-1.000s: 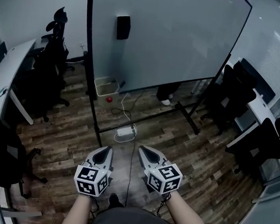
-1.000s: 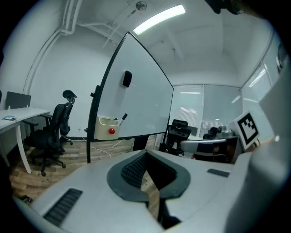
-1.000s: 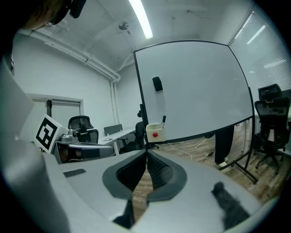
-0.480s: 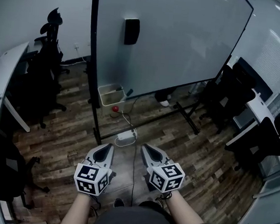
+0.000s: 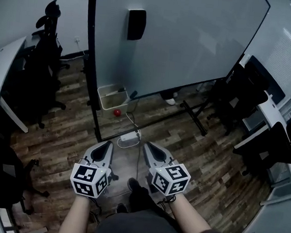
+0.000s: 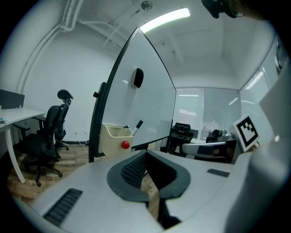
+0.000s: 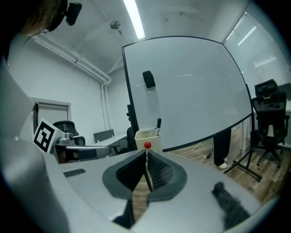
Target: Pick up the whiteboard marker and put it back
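Observation:
A black-capped whiteboard marker (image 6: 138, 124) (image 7: 158, 123) stands upright in a cream bin (image 5: 106, 97) (image 6: 114, 136) (image 7: 146, 134) fixed to the lower left of the whiteboard (image 5: 184, 35). A red ball (image 5: 117, 113) sits on the bin's front. My left gripper (image 5: 107, 144) (image 6: 146, 153) and right gripper (image 5: 147, 145) (image 7: 146, 152) are held side by side in front of me, both pointing at the bin from some way off. Each is shut with nothing between its fingers.
A black eraser (image 5: 136, 24) sticks high on the board. A white power strip (image 5: 129, 137) and cables lie on the wood floor by the stand's foot. Black office chairs (image 5: 39, 72) (image 5: 245, 92) and desks flank both sides. Someone's shoe (image 5: 172, 96) shows behind the board.
Both grippers have moved forward together toward the whiteboard, and the bin now looks nearer. Their jaws stay shut. A foot has come into view under me.

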A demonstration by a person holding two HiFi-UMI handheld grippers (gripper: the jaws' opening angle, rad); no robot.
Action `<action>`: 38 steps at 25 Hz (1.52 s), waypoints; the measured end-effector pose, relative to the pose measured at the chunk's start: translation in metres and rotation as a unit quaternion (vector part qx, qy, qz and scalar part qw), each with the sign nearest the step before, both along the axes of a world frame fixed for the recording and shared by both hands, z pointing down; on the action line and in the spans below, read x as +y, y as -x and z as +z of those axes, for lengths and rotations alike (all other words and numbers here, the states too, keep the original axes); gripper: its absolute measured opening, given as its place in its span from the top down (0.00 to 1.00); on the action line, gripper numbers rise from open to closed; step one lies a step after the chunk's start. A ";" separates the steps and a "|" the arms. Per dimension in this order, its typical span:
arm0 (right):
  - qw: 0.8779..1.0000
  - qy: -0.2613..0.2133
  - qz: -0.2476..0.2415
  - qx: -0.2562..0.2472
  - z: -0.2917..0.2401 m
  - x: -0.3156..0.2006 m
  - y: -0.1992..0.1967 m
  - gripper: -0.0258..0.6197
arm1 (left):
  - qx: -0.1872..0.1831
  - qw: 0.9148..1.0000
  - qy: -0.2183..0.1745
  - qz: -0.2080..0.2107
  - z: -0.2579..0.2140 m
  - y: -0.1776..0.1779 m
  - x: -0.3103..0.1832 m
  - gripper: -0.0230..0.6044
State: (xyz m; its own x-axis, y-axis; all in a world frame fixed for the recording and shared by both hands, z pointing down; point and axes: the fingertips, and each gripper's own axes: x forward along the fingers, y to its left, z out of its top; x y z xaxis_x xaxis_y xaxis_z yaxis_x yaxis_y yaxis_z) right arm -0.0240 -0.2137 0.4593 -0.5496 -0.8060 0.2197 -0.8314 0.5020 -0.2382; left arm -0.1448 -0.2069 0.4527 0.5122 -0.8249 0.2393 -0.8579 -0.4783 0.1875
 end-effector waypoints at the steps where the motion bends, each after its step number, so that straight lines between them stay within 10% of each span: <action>1: 1.000 -0.004 -0.006 -0.002 -0.002 -0.007 0.002 0.92 | -0.001 1.000 0.000 -0.005 0.000 0.001 -0.005 0.94; 38: 0.990 -0.045 -0.133 -0.018 -0.019 -0.192 0.067 0.78 | -0.007 0.991 0.008 -0.136 -0.009 0.042 -0.139 0.94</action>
State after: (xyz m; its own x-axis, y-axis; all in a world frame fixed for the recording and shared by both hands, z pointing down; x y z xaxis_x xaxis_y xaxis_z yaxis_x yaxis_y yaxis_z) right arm -0.0907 -0.4052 0.4403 -0.7510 -0.6472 0.1307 -0.6590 0.7225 -0.2091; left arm -0.1866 -0.3459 0.4436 0.2680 -0.9282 0.2580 -0.9572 -0.2263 0.1804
